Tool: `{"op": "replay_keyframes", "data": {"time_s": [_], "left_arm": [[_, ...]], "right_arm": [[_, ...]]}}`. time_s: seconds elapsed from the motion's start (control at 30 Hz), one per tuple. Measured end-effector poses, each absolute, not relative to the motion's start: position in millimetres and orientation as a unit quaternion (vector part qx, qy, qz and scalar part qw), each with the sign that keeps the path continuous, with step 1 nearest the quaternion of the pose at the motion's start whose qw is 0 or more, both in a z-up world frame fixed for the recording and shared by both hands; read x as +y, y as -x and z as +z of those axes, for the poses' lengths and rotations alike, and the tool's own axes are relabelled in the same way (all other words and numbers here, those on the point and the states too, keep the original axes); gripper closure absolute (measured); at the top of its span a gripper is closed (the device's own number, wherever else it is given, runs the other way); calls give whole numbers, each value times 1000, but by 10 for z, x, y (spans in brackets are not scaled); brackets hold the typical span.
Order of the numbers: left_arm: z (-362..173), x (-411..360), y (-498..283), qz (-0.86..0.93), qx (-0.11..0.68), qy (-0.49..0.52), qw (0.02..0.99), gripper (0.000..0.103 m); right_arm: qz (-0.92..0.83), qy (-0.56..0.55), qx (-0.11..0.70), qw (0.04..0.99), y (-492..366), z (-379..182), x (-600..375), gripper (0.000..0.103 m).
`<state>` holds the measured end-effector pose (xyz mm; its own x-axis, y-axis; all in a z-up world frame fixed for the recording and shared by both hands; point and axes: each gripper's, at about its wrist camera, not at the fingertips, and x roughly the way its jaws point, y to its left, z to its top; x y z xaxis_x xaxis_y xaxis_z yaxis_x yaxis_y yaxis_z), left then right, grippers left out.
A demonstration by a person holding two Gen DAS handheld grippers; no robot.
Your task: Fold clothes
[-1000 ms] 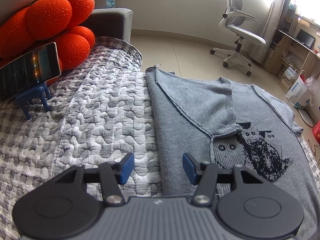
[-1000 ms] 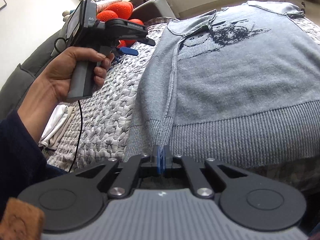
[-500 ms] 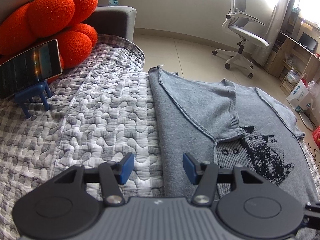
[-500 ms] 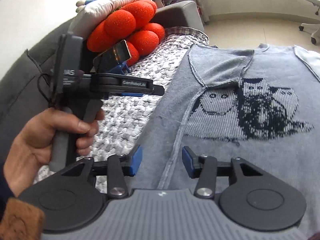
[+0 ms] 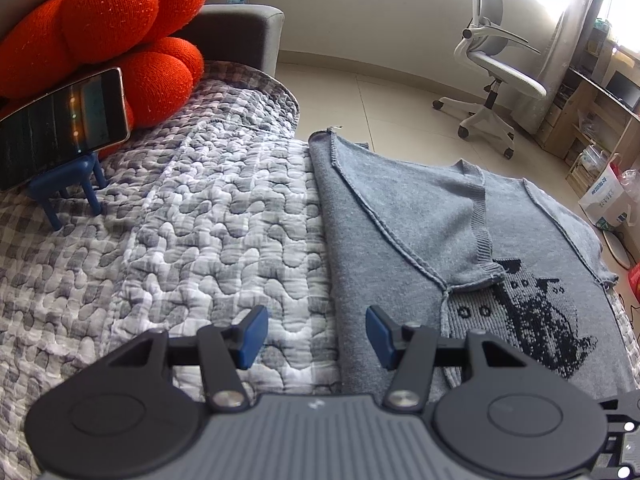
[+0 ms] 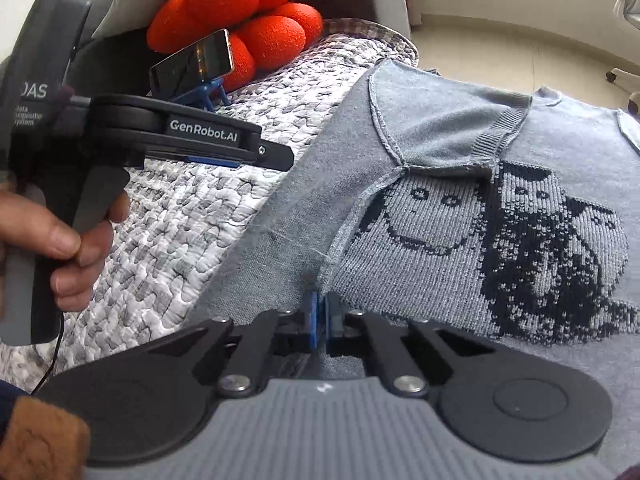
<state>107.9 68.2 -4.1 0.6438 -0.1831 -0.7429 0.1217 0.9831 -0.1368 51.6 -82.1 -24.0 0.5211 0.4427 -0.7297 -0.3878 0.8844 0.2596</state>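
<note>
Right wrist view shows your right gripper (image 6: 319,322) pinched closed, seemingly on the seam of the grey sweater (image 6: 460,184) spread on the quilt (image 6: 192,216), while your left gripper (image 5: 313,336) hovers spread wide, holding nothing, over the sweater's folded edge, the phone (image 5: 60,128) and orange cushion (image 5: 120,20) beyond.

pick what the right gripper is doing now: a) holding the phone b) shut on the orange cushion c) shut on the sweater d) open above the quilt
c: the right gripper has its blue pads pressed together on a pinch of the grey sweater fabric by the seam, while the left gripper is open over the quilt edge, holding nothing.
</note>
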Motion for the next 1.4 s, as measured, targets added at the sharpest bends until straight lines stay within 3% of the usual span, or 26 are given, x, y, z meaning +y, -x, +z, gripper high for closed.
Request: {"op": "replay_keyframes", "data": {"time_s": [0.43, 0.53, 0.77, 1.4], "left_arm": [[-68, 666, -1088, -79, 418, 23, 905, 46], [-63, 664, -1075, -80, 417, 22, 905, 46], [-73, 655, -1076, -79, 417, 19, 905, 45], [-190, 524, -1084, -98, 440, -5, 893, 41]], "right_arm": [[228, -30, 437, 870, -499, -258, -859, 98], [234, -35, 434, 869, -469, -238, -850, 87], [227, -1, 420, 879, -404, -216, -786, 91], [217, 81, 388, 892, -240, -176, -625, 89]]}}
